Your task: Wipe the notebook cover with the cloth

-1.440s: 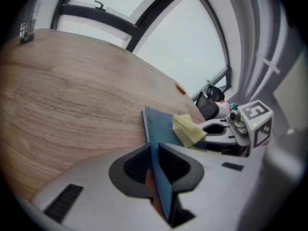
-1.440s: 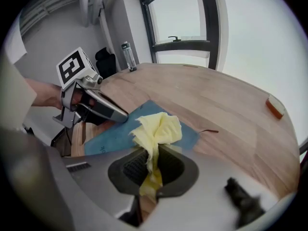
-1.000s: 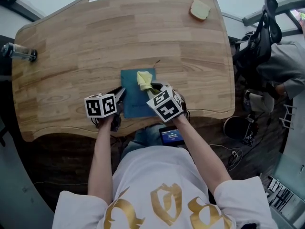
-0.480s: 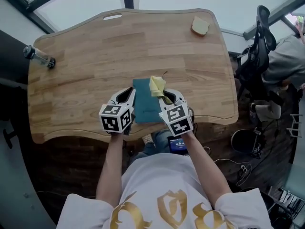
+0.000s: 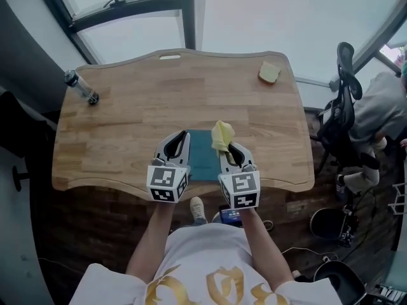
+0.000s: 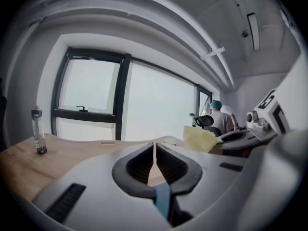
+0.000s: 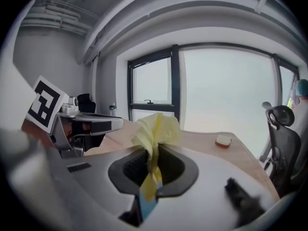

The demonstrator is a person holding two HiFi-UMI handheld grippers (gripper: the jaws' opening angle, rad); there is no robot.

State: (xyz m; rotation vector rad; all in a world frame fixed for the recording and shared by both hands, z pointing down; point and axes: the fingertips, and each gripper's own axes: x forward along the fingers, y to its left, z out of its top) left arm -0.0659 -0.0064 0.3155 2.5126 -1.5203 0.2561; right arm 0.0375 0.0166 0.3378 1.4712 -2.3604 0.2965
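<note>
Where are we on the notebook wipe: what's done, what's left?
Done: right gripper is shut on the yellow cloth. In hand: cloth held clear of the teal notebook; left gripper has just been closing, nothing between its jaws. Left: no wiping contact shows; the cloth must reach the cover.

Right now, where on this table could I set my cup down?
Bare wood runs along the far edge between the bottle and the small tan block, and across the left end of the table below the bottle. The near middle is crowded: the notebook and the cloth.
</note>
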